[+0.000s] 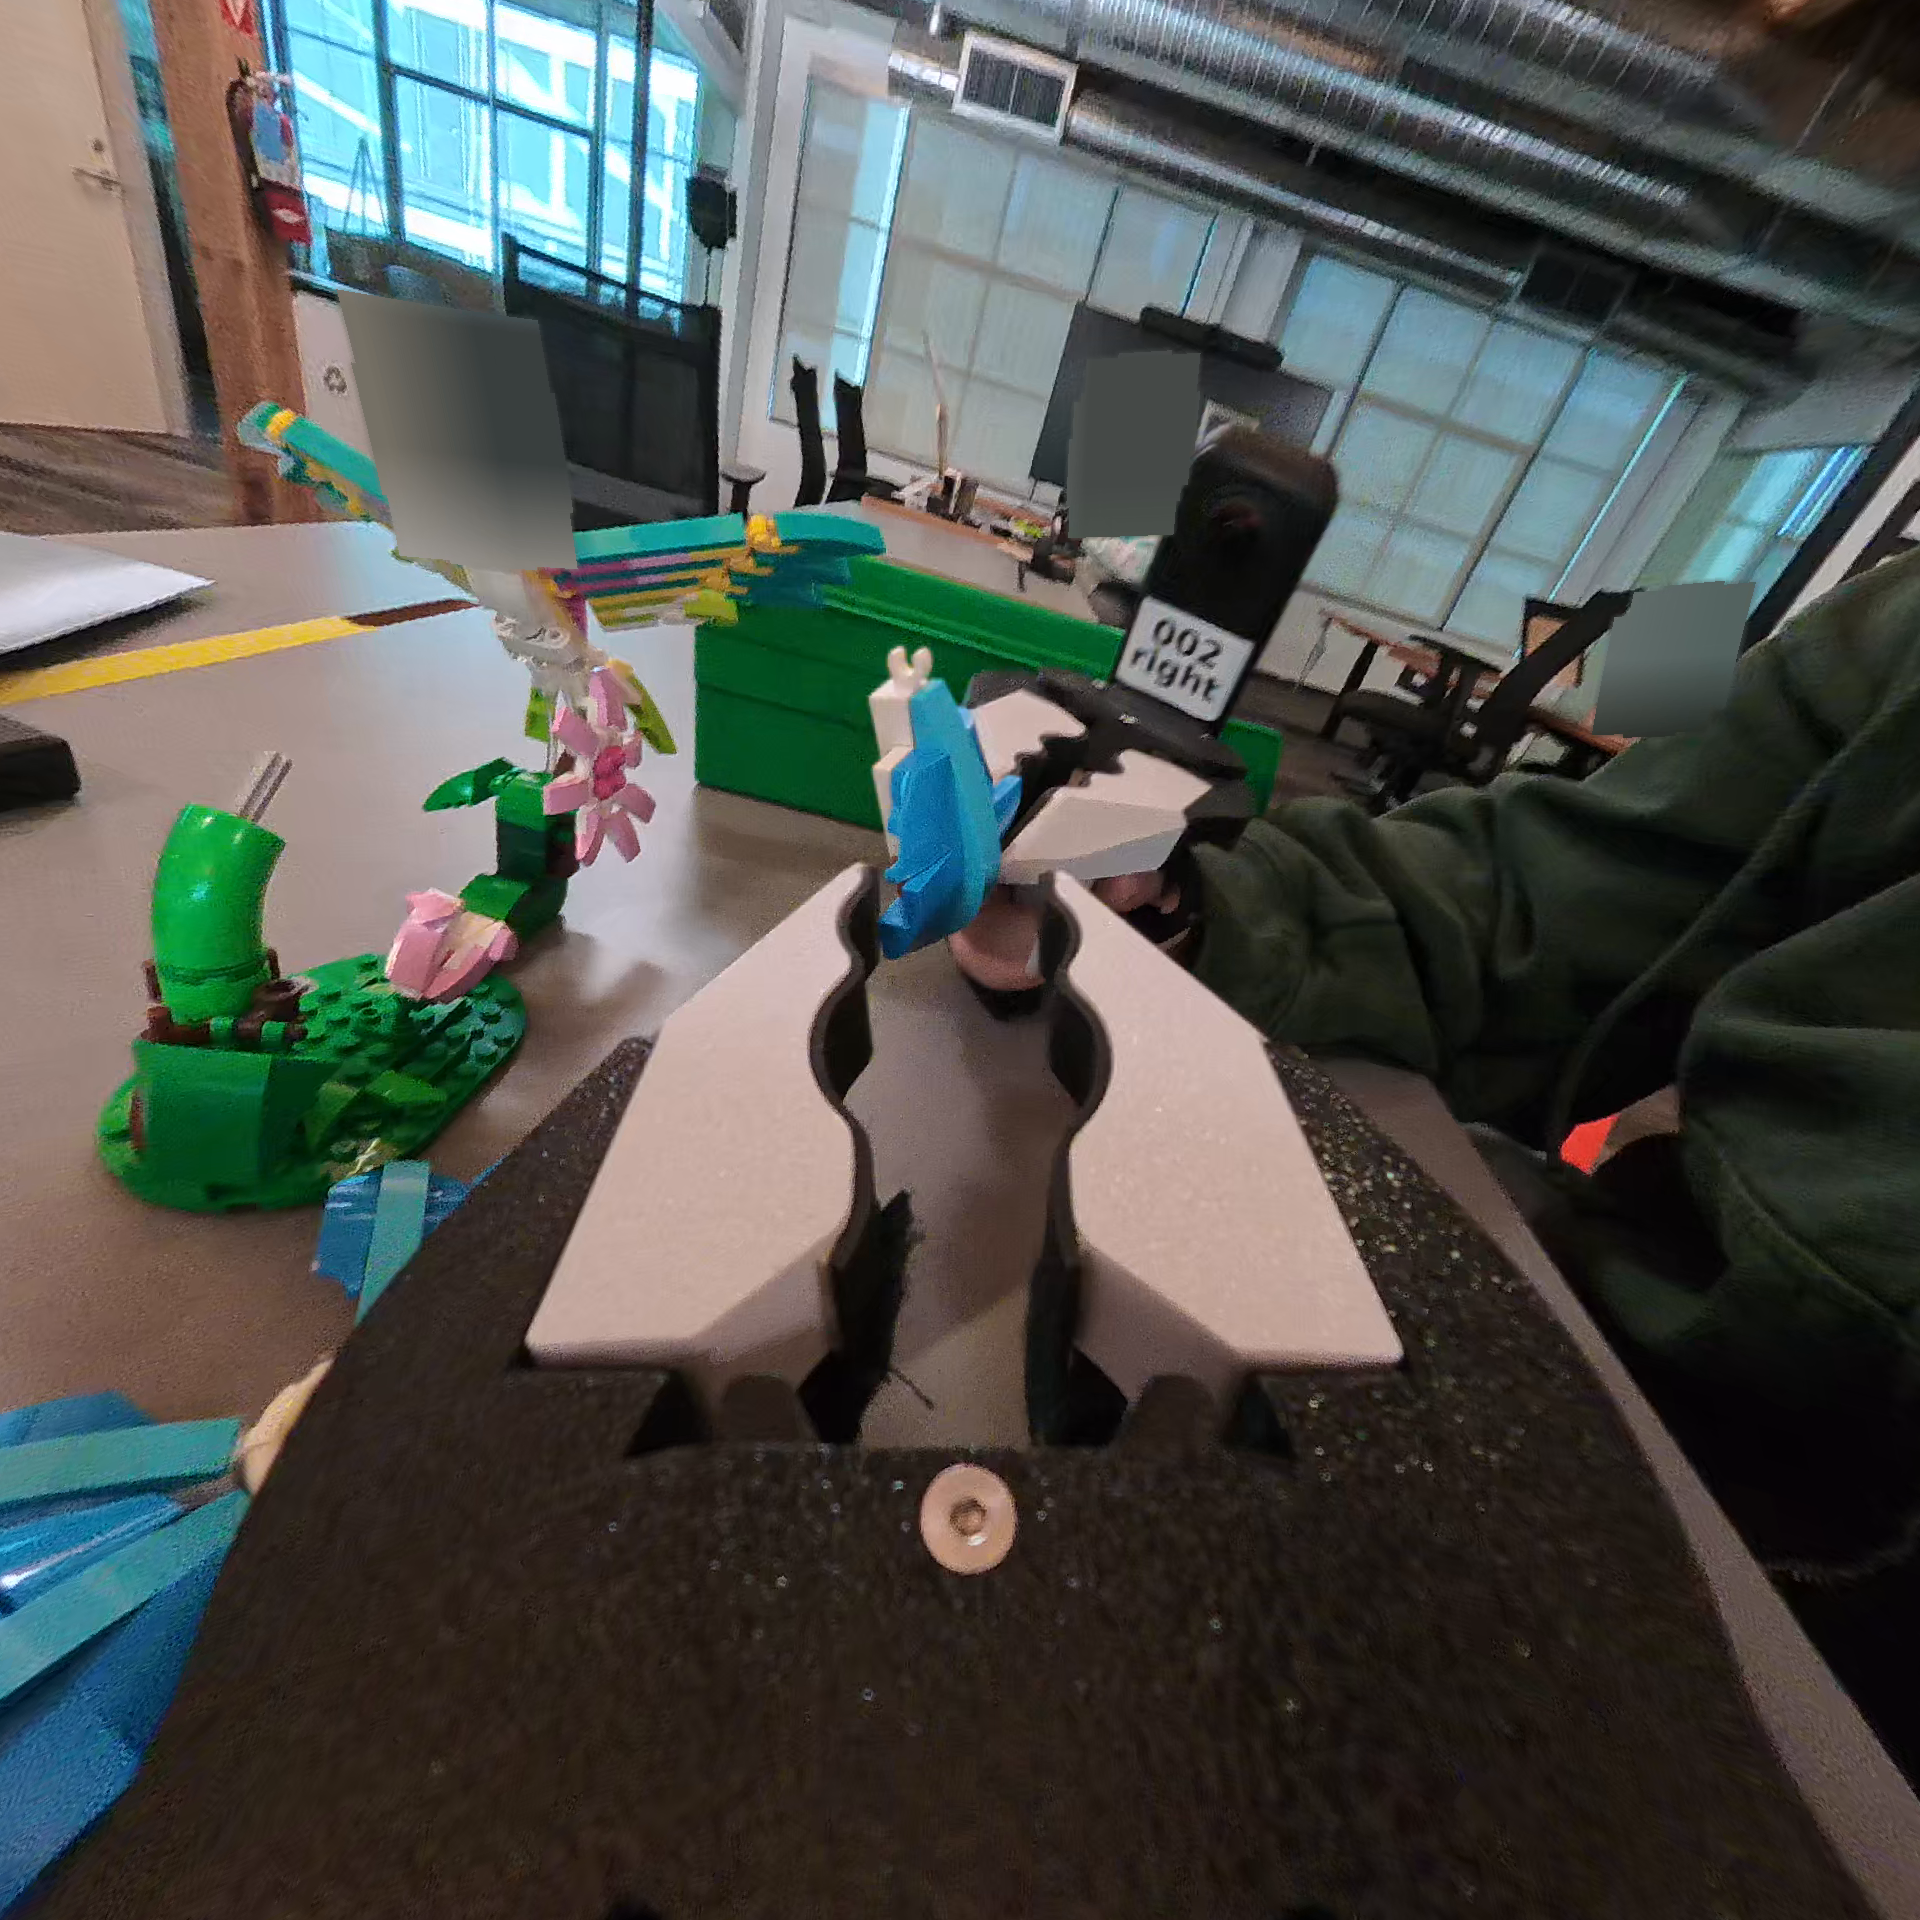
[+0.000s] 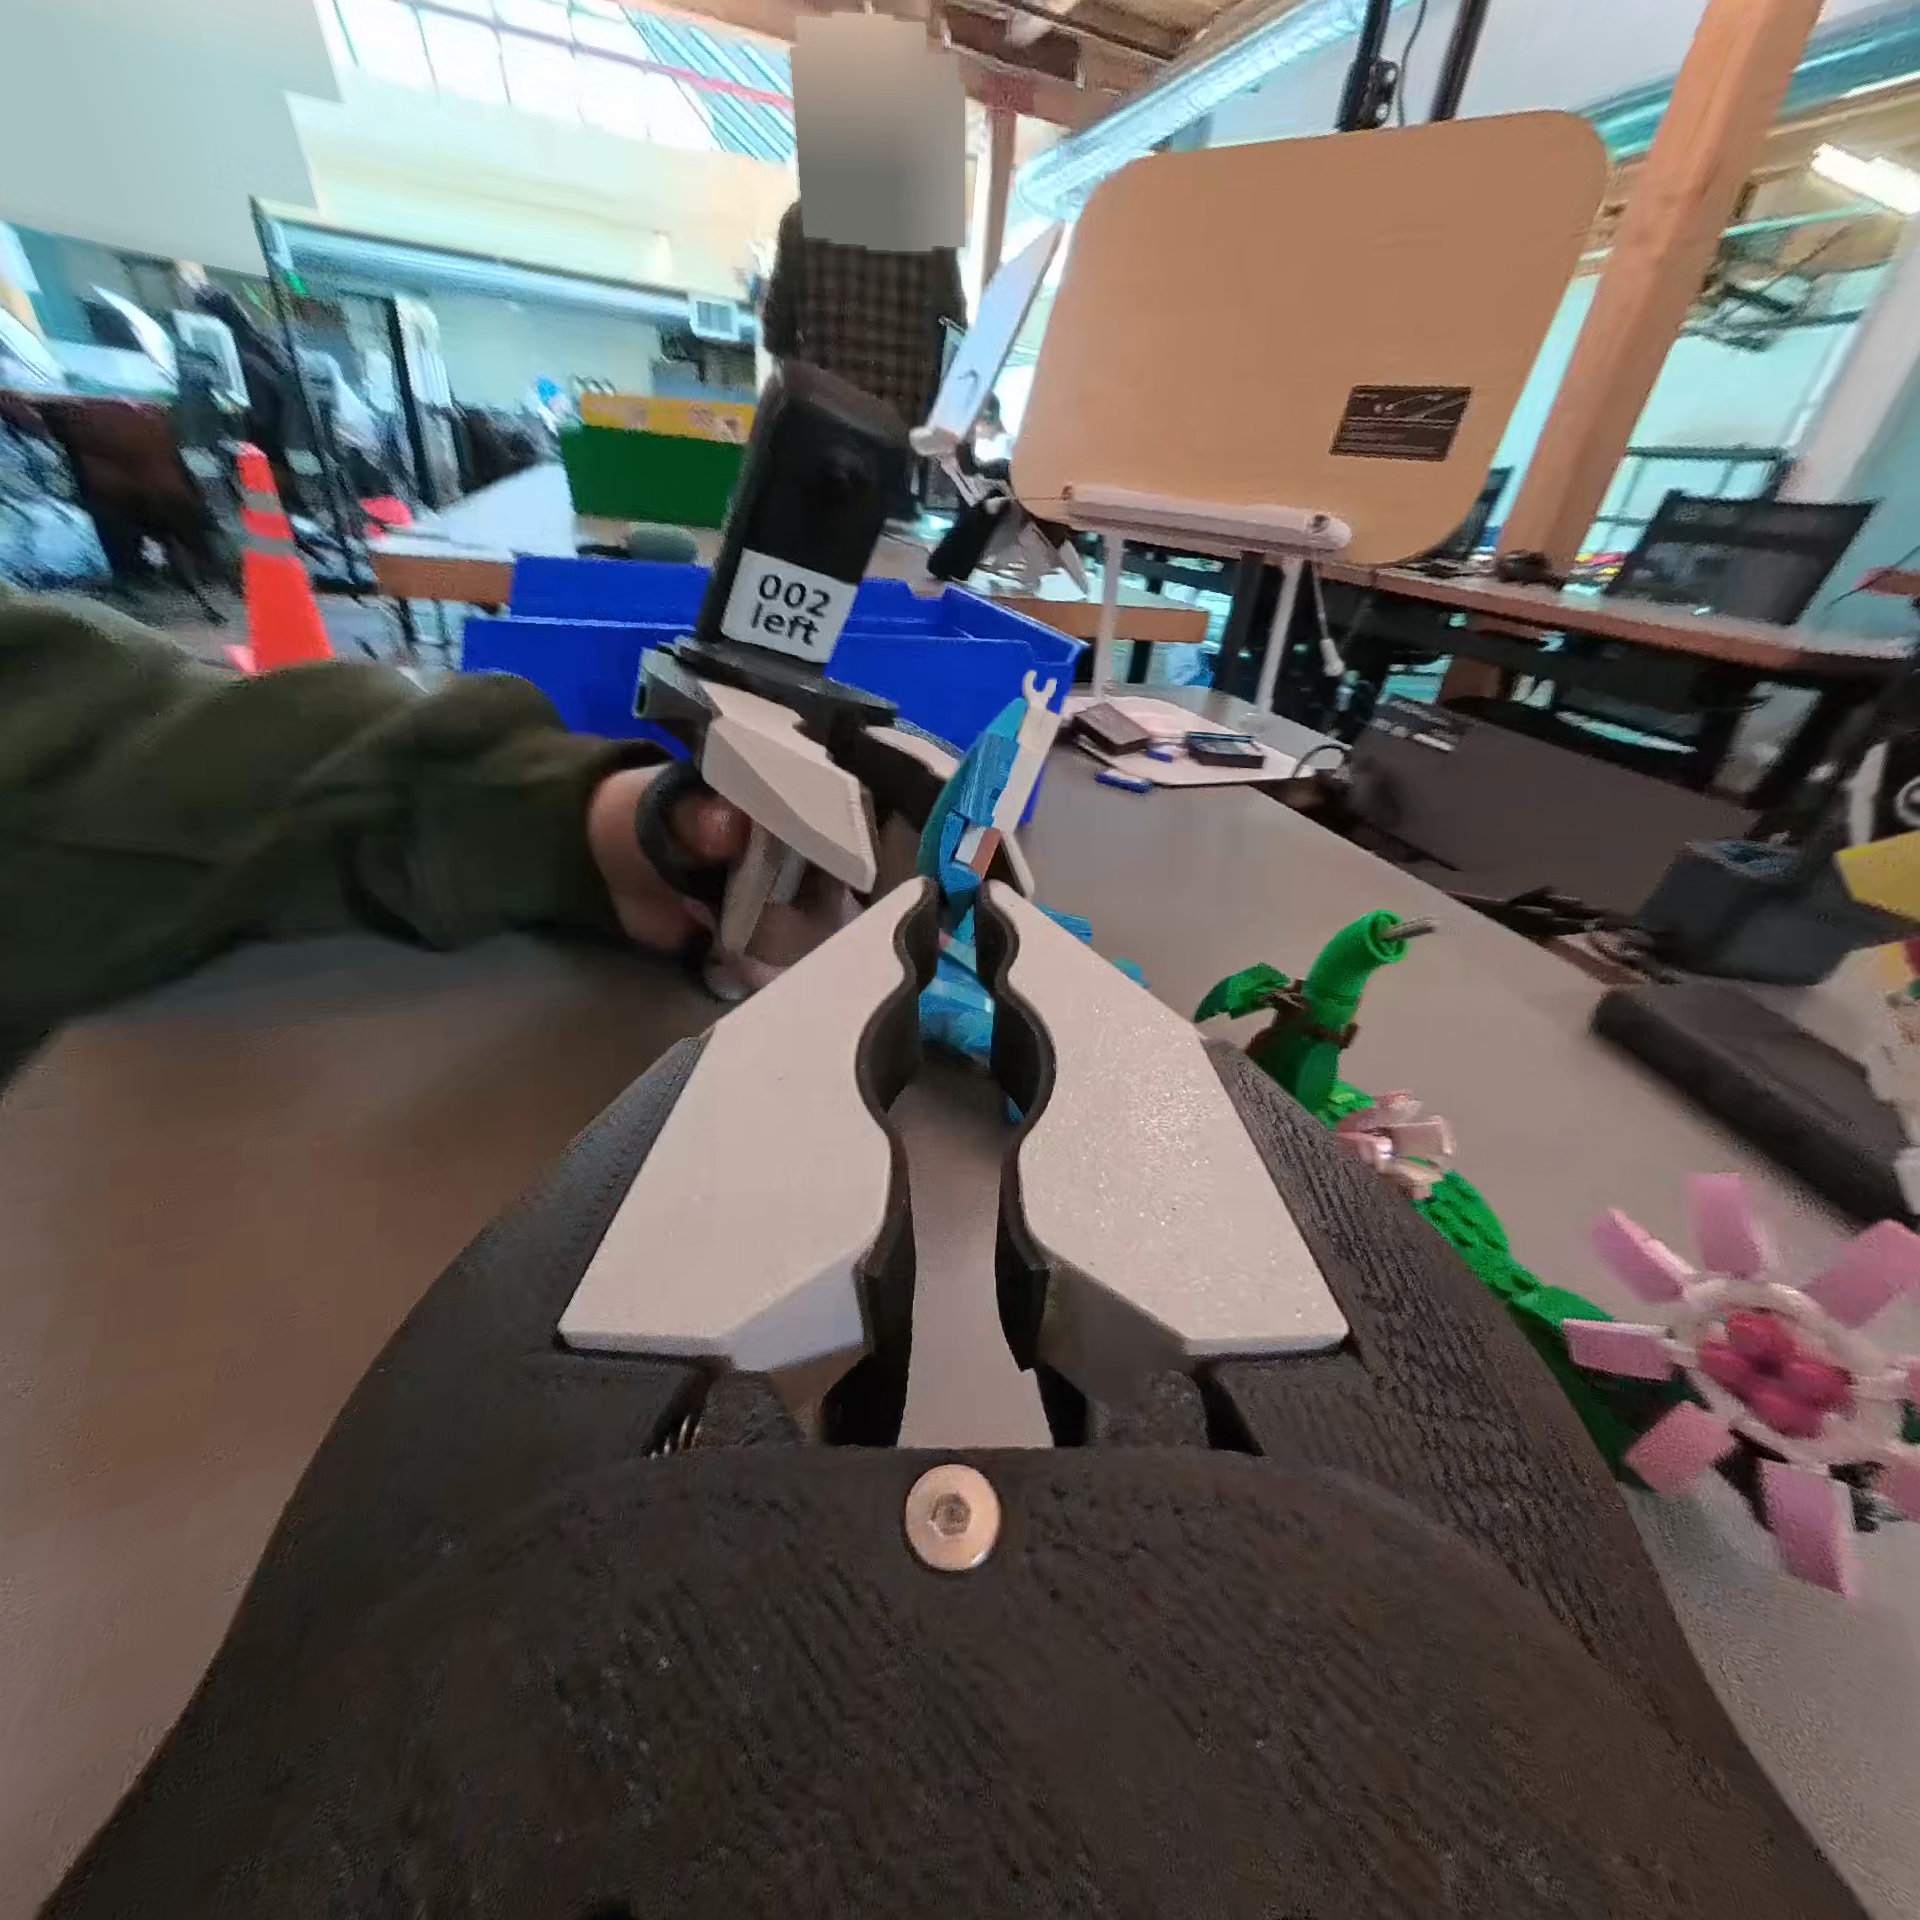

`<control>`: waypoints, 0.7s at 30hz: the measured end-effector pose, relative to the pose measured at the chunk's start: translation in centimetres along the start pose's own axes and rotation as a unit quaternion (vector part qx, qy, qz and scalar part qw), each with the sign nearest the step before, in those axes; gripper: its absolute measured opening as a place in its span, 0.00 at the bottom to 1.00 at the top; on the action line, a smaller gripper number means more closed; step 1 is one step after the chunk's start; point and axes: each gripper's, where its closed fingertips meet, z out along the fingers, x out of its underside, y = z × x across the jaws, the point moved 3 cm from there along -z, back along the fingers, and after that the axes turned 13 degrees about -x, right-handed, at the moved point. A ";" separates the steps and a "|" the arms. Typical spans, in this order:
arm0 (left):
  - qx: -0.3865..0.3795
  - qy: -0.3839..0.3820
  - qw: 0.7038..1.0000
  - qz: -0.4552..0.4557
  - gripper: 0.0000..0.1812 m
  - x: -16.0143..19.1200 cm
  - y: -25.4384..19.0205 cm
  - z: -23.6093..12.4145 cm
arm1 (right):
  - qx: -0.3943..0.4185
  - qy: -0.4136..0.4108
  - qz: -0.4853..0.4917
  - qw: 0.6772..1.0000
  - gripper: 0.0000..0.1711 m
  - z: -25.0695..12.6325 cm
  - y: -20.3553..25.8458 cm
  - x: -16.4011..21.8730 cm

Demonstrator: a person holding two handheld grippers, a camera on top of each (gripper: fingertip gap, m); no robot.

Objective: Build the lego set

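Blue brick bird [image 2: 971,862] was pinched by right gripper [image 2: 961,914] at frame centre; left gripper [image 1: 961,904] gaped wide, empty. Weak pinch might drop it.

desk [image 1: 312,727] bare toward yellow stripe [image 1: 177,657] | green brick plant [image 1: 301,1039] blocks left | green bin [image 1: 831,717] walls far side | blue bin [image 2: 582,655] behind

Brick bird [image 1: 935,805] between 2 grippers, plant model [image 1: 312,1049] beside, bin [image 1: 821,717] perhaps behind.
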 end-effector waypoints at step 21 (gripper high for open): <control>0.015 0.136 0.975 0.172 0.04 3.7 -1.9 0.3 | -0.120 0.039 0.077 0.989 0.08 0.2 1.8 1.0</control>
